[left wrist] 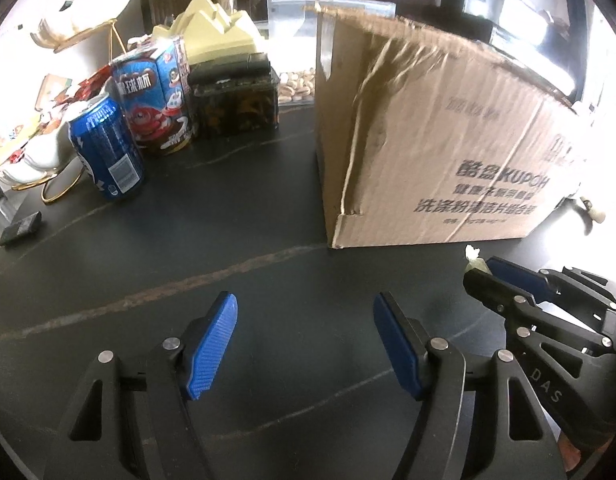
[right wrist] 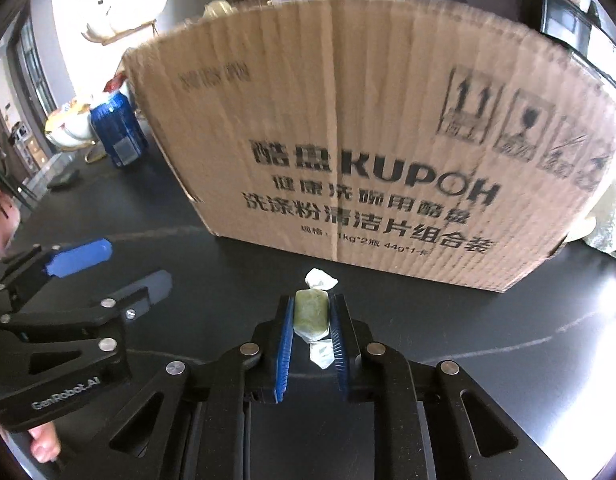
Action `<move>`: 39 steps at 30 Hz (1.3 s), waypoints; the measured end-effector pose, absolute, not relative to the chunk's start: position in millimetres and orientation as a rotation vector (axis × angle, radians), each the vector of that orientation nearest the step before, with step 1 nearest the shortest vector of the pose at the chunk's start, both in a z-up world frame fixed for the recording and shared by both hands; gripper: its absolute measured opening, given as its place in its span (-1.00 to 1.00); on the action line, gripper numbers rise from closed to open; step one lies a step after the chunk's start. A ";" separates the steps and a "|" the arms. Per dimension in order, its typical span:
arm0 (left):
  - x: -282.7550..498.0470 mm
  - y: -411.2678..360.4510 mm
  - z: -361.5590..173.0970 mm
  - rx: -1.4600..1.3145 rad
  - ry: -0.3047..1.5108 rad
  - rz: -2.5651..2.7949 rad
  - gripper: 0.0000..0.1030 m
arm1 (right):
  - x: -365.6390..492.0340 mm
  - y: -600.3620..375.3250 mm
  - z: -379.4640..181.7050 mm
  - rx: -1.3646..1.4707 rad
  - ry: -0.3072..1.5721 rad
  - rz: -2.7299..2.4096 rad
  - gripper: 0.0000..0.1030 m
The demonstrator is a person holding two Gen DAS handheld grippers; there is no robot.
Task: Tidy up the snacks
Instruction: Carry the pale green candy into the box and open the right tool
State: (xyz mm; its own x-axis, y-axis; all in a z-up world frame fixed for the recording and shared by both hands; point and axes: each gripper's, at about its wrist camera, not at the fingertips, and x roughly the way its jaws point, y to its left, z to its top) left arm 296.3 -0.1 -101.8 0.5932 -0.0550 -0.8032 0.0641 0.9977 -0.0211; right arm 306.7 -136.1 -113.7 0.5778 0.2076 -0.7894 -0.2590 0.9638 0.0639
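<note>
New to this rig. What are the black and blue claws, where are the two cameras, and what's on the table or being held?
No robot arm here: a person holds one two-finger tool in each hand, and each tool carries a fisheye camera looking forward along its fingers.

The left wrist view shows the left tool open and empty over the dark table, with the right tool at the right edge. The right wrist view shows the right tool shut on a green wrapped candy; its blue pads press both sides.

On the table stand a large cardboard box, a blue can, a blue snack carton and a dark tin. White dishes of snacks sit at far left.
</note>
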 end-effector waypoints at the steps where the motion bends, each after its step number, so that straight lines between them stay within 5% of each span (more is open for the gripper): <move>1: 294.4 -0.1 -99.2 0.011 0.928 -0.073 0.36 | 303.3 -136.1 -109.2 -0.064 0.905 0.269 -0.61; 24: 263.5 -16.9 8.8 0.060 0.718 -0.163 0.36 | 266.9 -154.7 0.9 -0.022 0.667 0.207 -0.62; 39: 304.8 -27.5 53.8 0.091 0.674 -0.190 0.50 | 314.1 -163.6 38.3 -0.013 0.653 0.178 -0.62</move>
State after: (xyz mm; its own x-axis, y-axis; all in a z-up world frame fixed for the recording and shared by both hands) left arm 304.8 -27.5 53.8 0.7652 -0.1448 -0.6273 0.2039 0.9787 0.0228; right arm 314.1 -163.6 38.3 0.7793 0.1606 -0.6058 -0.1690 0.9847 0.0438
